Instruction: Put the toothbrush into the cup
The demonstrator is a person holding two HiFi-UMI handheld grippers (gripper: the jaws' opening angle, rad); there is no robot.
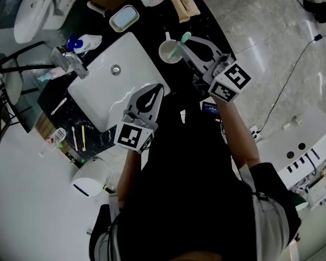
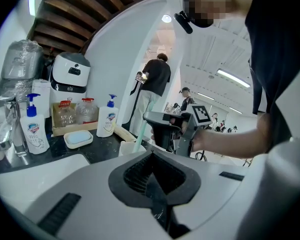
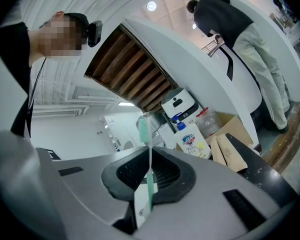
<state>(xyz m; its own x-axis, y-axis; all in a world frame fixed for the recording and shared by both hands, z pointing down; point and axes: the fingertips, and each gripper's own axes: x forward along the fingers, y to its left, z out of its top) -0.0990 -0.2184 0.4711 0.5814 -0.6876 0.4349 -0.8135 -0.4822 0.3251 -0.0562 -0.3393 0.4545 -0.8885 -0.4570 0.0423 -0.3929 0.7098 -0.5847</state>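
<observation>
1. Looked down in the head view on a dark counter (image 1: 152, 26), with a white sink (image 1: 98, 91) just left of the cup (image 1: 168, 53).
   - Found the right gripper (image 1: 191, 49) just right of the cup, clamped narrow on the green toothbrush (image 1: 180, 43), bristles up and the lower end over the cup's mouth.
   - Could not tell whether that end had passed below the rim.
   - Found the left gripper (image 1: 156, 89) near the cup, over the sink's corner, carrying nothing.
   - Judged a release risky here: with the end outside the rim, would lose the brush to the counter or the sink.

2. Saw in the left gripper view its own jaws pressed together and empty.
   - Beyond the left gripper (image 2: 152, 179), made out the cup (image 2: 126, 148), with the toothbrush (image 2: 140, 133) rising almost upright from its mouth and the right gripper (image 2: 162, 126) just right of the cup.
   - Judged the cup light and unbraced, with nothing touching it; a sideways push from the brush against its wall could tip or slide it.

3. Showed in the right gripper view the right gripper (image 3: 149, 171) nearly closed on the thin toothbrush (image 3: 149, 184); gave no sight of the cup.
   - Judged two hazards: could let so slender a handle swivel in the pads, and could miss the cup's mouth when lowering unseen from this side.
</observation>
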